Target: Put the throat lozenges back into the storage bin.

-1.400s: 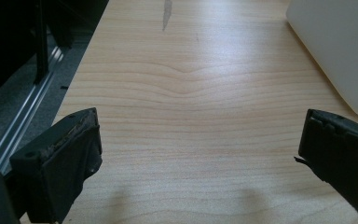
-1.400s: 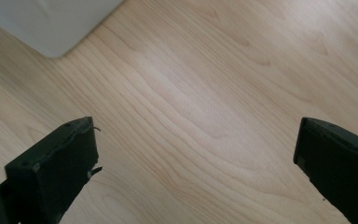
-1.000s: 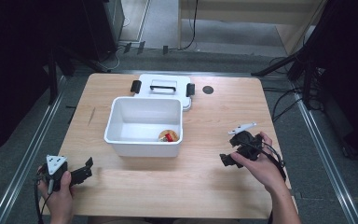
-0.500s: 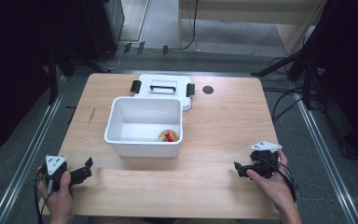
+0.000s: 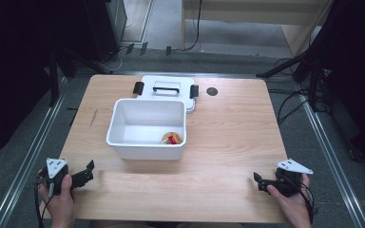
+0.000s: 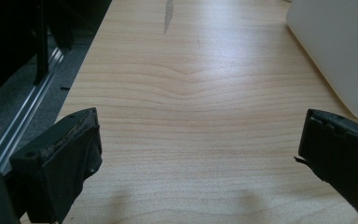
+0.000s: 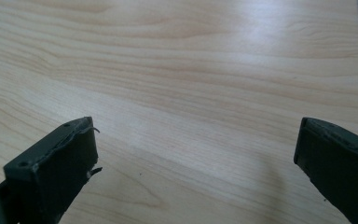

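A white bin (image 5: 147, 128) is seen at the centre of the wooden counter (image 5: 228, 137), with a small red and tan item (image 5: 171, 138) lying in its 4 o'clock corner and a white lid (image 5: 166, 88) with black latches laid touching it at 12 o'clock. The left tool (image 5: 83, 174) is held released at 8 o'clock near the counter's edge, its jaws spread wide over bare wood with the bin's wall (image 6: 335, 46) just ahead. The right tool (image 5: 261, 182) is held at 4 o'clock, well apart from the bin, its jaws likewise spread and nothing gripped.
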